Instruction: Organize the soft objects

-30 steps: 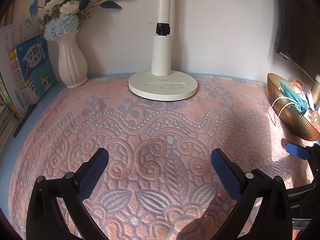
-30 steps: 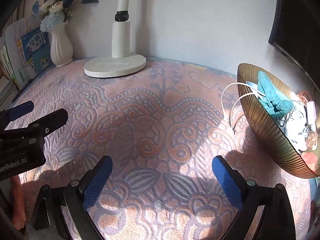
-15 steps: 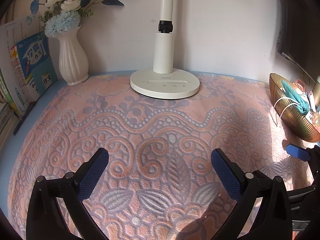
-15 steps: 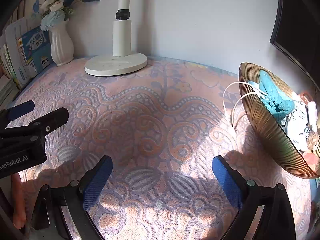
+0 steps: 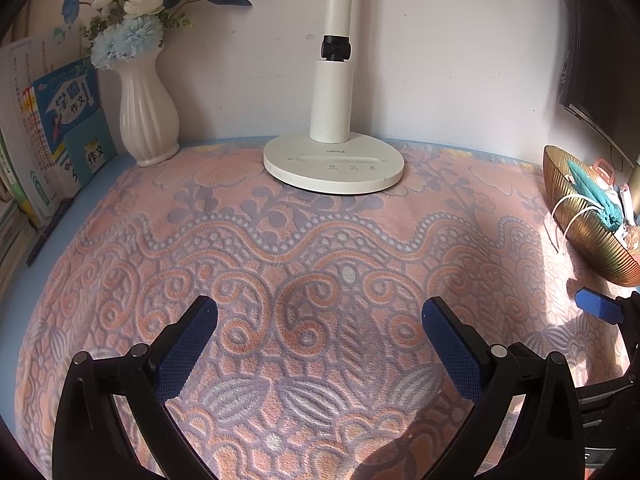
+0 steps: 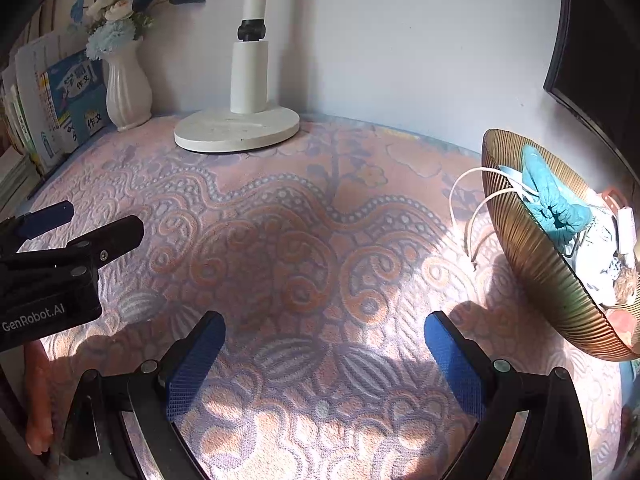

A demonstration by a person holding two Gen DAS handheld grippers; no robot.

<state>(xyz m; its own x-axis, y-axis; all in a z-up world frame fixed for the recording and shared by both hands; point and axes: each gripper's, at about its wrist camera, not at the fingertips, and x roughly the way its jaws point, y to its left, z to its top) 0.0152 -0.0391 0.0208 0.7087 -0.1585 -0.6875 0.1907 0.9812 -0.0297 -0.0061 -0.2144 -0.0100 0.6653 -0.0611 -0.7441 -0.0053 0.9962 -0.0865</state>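
A ribbed gold bowl [image 6: 528,252] stands at the right of the patterned pink cloth [image 6: 304,240]. Inside it lie a crumpled teal cloth [image 6: 552,200], a face mask whose white ear loops [image 6: 468,192] hang over the rim, and other small items. In the left wrist view the gold bowl [image 5: 588,236] appears far right with the teal cloth [image 5: 596,196] in it. My left gripper [image 5: 320,320] is open over bare cloth near the front. My right gripper [image 6: 324,332] is open too, with the bowl to its right. Neither holds anything.
A white desk lamp base [image 5: 334,164] stands at the back centre. A white vase with flowers [image 5: 146,116] and upright books [image 5: 60,128] occupy the back left. A dark monitor [image 6: 600,52] hangs at the right. A person's hand [image 6: 38,396] shows at the lower left.
Both grippers have drifted slightly back and left; the lamp, vase and bowl shift a little right in view. Both stay open and empty.
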